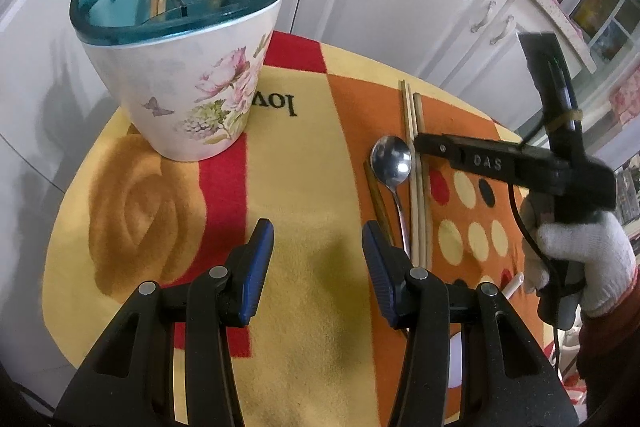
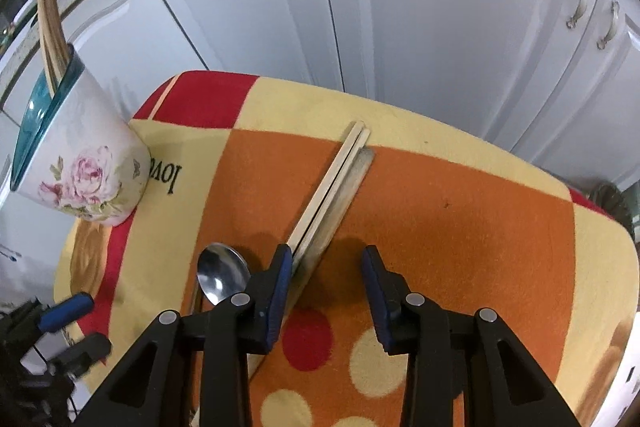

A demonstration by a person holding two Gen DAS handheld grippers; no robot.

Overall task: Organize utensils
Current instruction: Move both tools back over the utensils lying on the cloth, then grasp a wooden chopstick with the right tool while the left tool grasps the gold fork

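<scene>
step: grabbing chopsticks [image 2: 336, 183] mid-frame | my right gripper [image 2: 326, 293] spread wide | next: shift left, pinch

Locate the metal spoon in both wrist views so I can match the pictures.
Left wrist view: the metal spoon lies right of centre on the orange patch, bowl away from the camera, just left of the chopsticks.
Right wrist view: its bowl shows lower left, beside the near left finger.
Shared landmark: the floral holder.
</scene>
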